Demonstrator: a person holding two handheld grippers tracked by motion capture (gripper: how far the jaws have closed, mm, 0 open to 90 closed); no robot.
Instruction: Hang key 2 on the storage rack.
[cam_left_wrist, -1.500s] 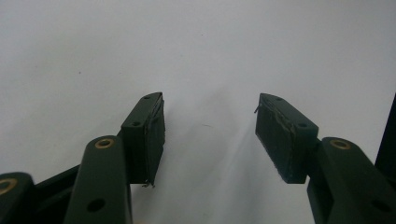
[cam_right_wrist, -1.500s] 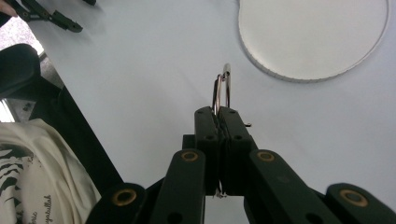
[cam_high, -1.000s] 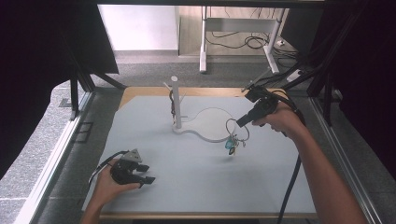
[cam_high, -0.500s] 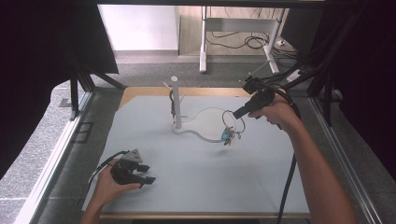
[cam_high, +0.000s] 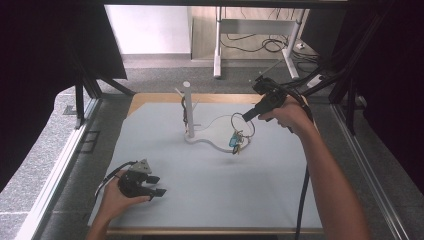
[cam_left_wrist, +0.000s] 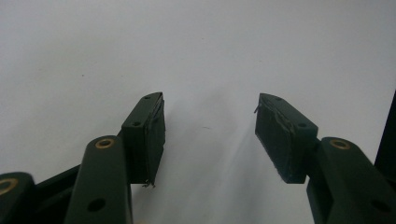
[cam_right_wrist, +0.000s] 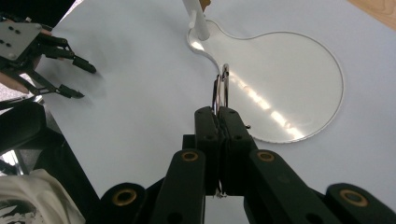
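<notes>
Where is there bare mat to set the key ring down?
Free: the wide stretch of mat between the left gripper and the stand's clear base. Crowded: around the post, where the right gripper holds the key ring.

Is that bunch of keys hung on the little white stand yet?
Not yet. The pick-up looks done: the right gripper has its jaws shut on the key ring, keys dangling clear of the mat. The stand carries nothing, so hanging remains. The left gripper rests open.
</notes>
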